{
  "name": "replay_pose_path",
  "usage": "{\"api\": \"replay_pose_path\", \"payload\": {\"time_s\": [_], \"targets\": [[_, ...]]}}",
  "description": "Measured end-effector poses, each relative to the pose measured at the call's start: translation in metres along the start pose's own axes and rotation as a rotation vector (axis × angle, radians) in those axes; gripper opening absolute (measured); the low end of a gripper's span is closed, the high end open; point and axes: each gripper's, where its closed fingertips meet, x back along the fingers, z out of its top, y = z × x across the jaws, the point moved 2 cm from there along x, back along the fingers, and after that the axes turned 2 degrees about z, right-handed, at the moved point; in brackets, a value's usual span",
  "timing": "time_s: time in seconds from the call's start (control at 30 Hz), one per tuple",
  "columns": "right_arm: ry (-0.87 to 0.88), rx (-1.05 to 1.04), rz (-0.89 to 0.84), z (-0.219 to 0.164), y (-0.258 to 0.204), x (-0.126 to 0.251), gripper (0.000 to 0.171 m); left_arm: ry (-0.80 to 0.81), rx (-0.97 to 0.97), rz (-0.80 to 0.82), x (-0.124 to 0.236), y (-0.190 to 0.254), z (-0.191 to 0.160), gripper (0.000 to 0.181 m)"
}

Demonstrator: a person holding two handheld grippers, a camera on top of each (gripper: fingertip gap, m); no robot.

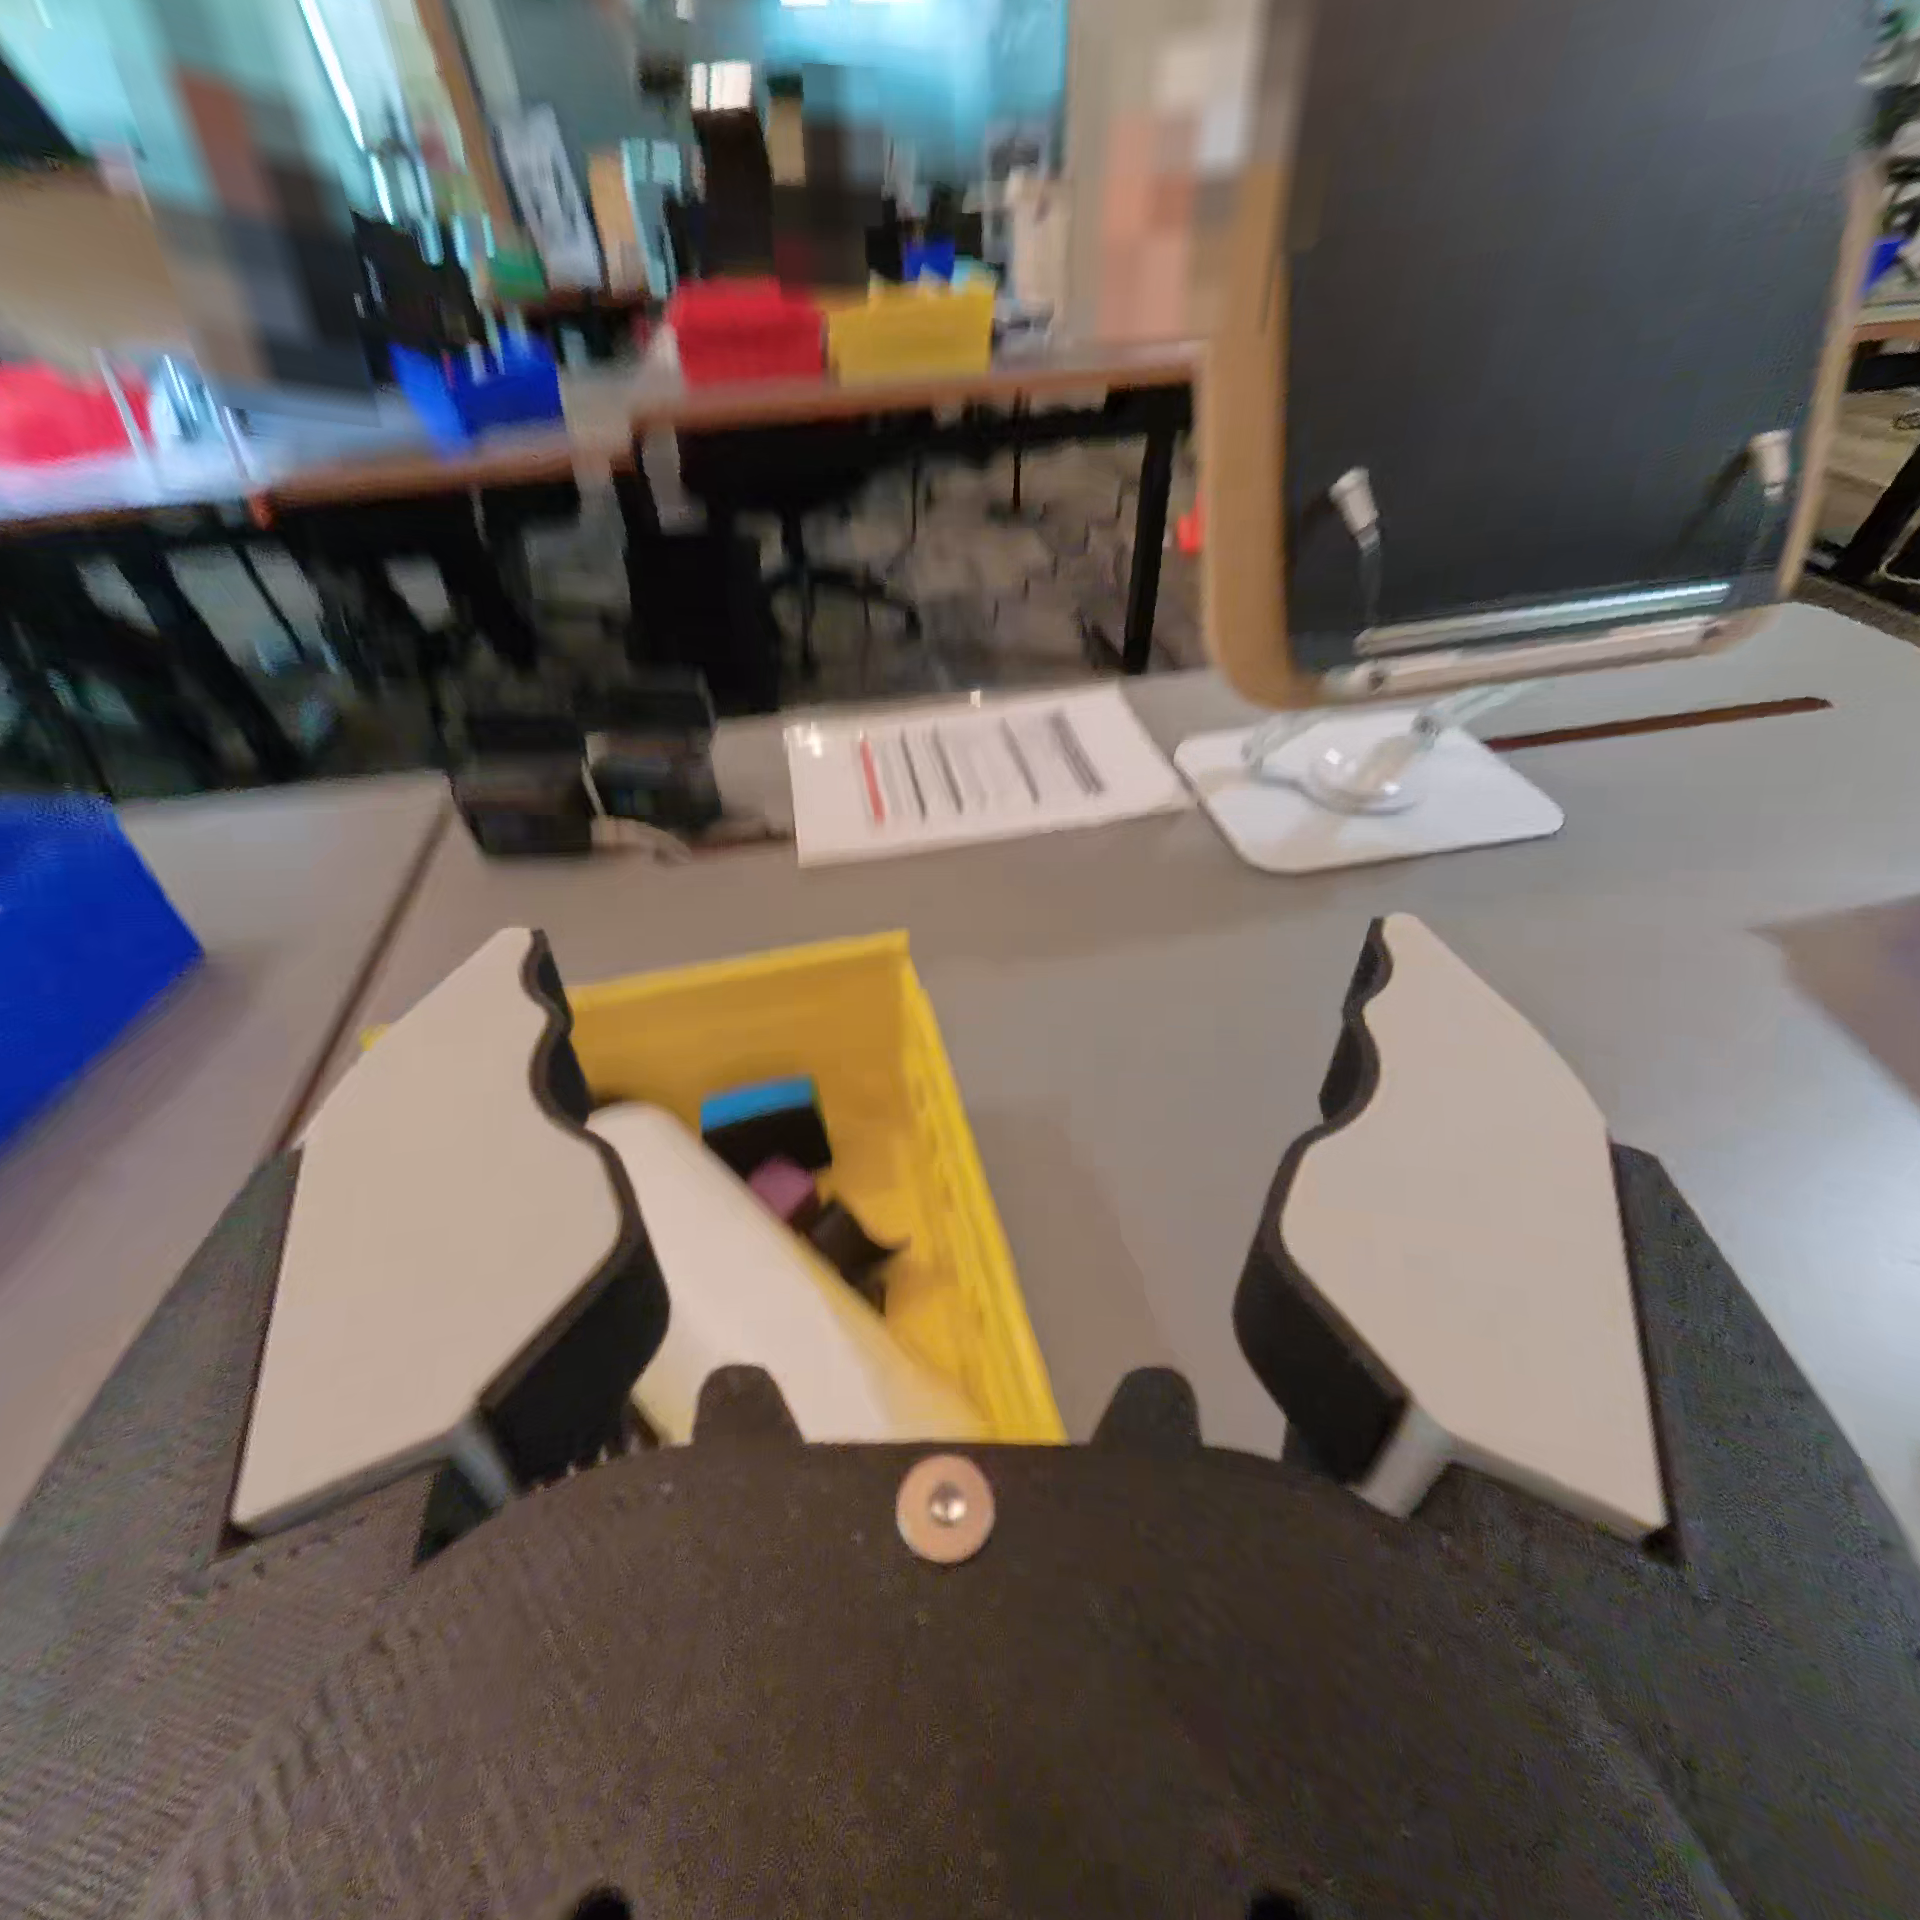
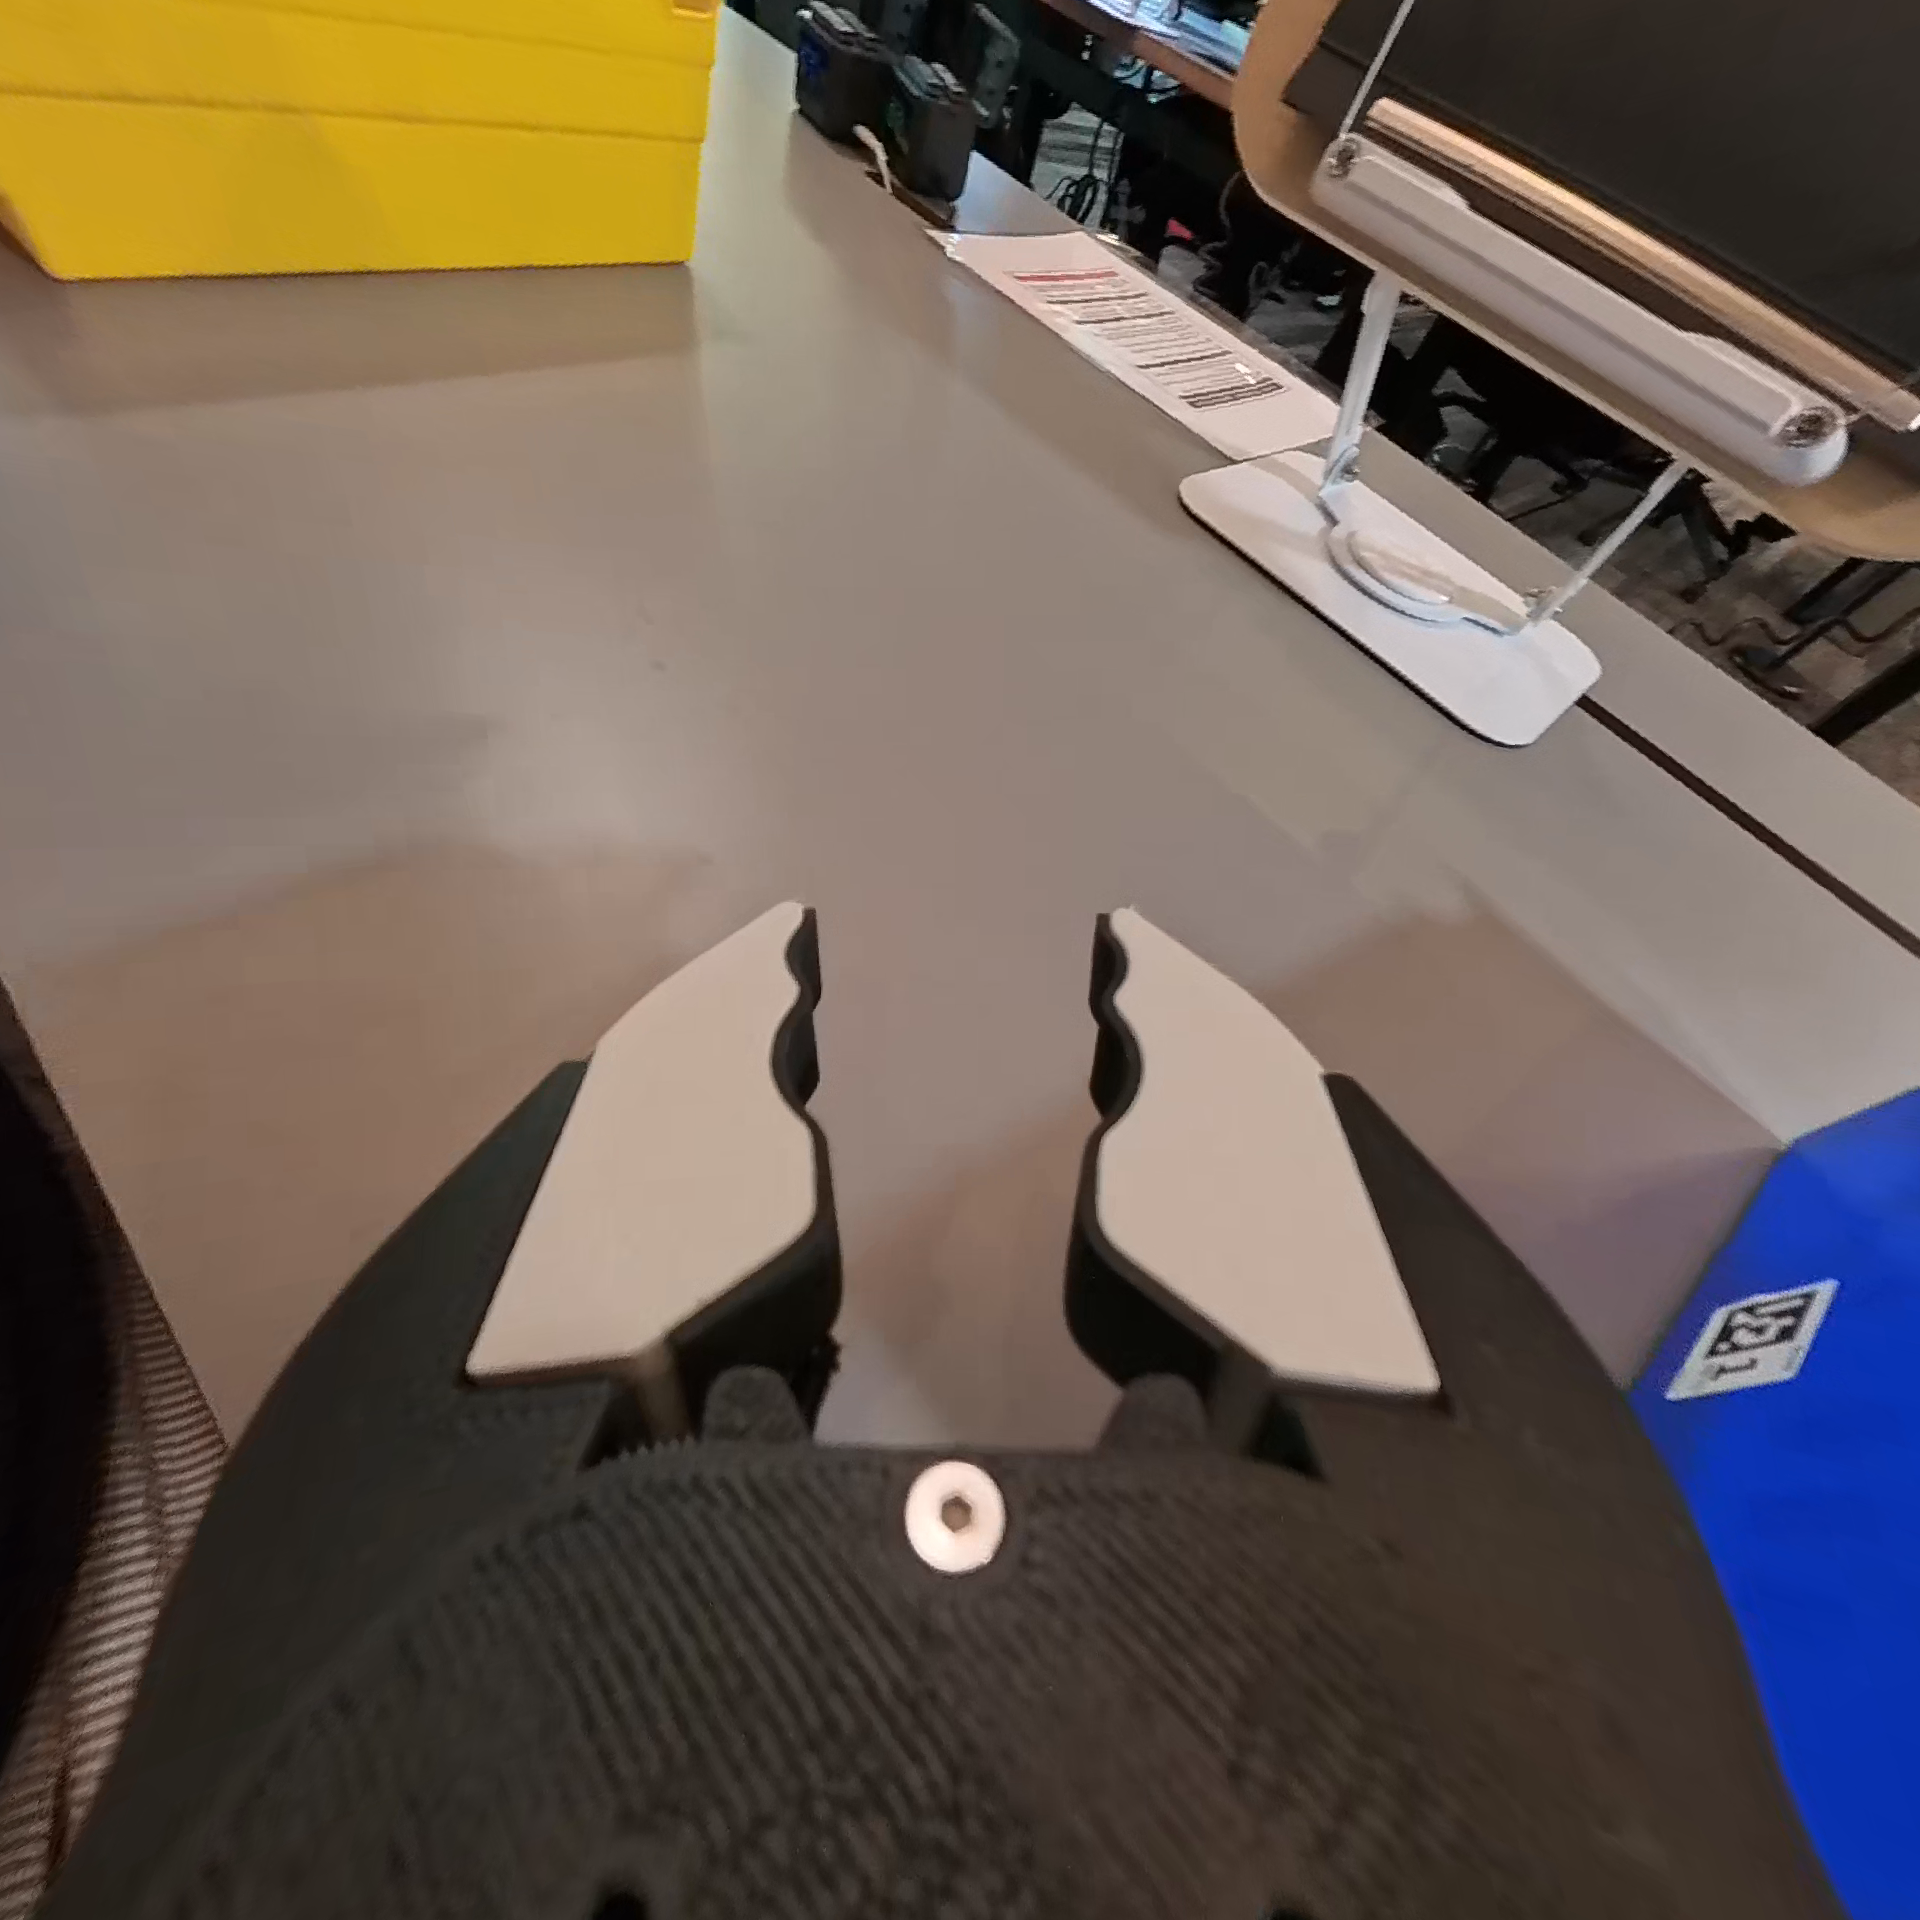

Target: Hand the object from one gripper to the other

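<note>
Yellow bin (image 1: 914, 1049) under spread-fingered left gripper (image 1: 956, 956), likely choosing an object; right gripper (image 2: 956, 935), half-parted and empty, waits beside the bin.

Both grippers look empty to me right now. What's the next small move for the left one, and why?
Probably lower the left gripper into the yellow bin and close on the white object. Its jaws stand wide open with nothing between them, and the right gripper is also open over bare table, so nothing is picked up yet.
</note>
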Motion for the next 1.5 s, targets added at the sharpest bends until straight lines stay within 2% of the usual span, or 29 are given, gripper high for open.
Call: {"api": "replay_pose_path", "payload": {"time_s": [0.1, 0.17, 0.23, 0.47, 0.63, 0.67, 0.73, 0.8, 0.83, 0.87, 1.03, 1.23, 1.37, 1.5], "targets": [[0.019, 0.02, 0.002, 0.003, 0.001, 0.004, 0.05, -0.331, 0.14, -0.016, -0.01, -0.038, -0.057, 0.143], [0.038, 0.011, 0.006, 0.004, 0.005, 0.008, 0.05, -0.566, 0.096, 0.0, -0.008, -0.057, -0.095, 0.124], [0.057, -0.006, 0.011, 0.005, 0.01, 0.012, 0.05, -0.711, 0.002, 0.067, -0.005, -0.073, -0.119, 0.118], [0.118, -0.015, 0.002, 0.012, 0.029, 0.02, 0.049, -0.923, 0.201, 0.04, -0.029, -0.064, -0.155, 0.12], [0.189, -0.083, 0.035, 0.021, 0.035, 0.027, 0.048, -1.207, 0.115, 0.146, -0.036, -0.068, -0.193, 0.12], [0.194, -0.094, 0.036, 0.021, 0.037, 0.028, 0.047, -1.24, 0.121, 0.165, -0.038, -0.067, -0.198, 0.127], [0.206, -0.126, 0.039, 0.021, 0.041, 0.03, 0.047, -1.335, 0.083, 0.226, -0.036, -0.07, -0.205, 0.129], [0.217, -0.165, 0.049, 0.021, 0.044, 0.032, 0.046, -1.46, -0.082, 0.305, -0.03, -0.081, -0.214, 0.119], [0.222, -0.183, 0.054, 0.021, 0.045, 0.033, 0.046, -1.482, -0.13, 0.292, -0.032, -0.081, -0.214, 0.11], [0.227, -0.198, 0.057, 0.021, 0.047, 0.033, 0.045, -1.485, -0.165, 0.309, -0.033, -0.083, -0.21, 0.102], [0.236, -0.24, 0.053, 0.018, 0.053, 0.035, 0.043, -1.385, -0.172, 0.286, -0.028, -0.085, -0.198, 0.09], [0.2, -0.284, 0.073, 0.009, 0.053, 0.026, 0.041, -1.13, -0.149, 0.284, -0.007, -0.089, -0.133, 0.09], [0.173, -0.27, 0.072, 0.006, 0.051, 0.022, 0.041, -0.87, -0.121, 0.228, 0.001, -0.082, -0.079, 0.089], [0.145, -0.239, 0.071, 0.003, 0.047, 0.017, 0.04, -0.444, -0.049, -0.03, -0.007, -0.037, -0.02, 0.089]]}}
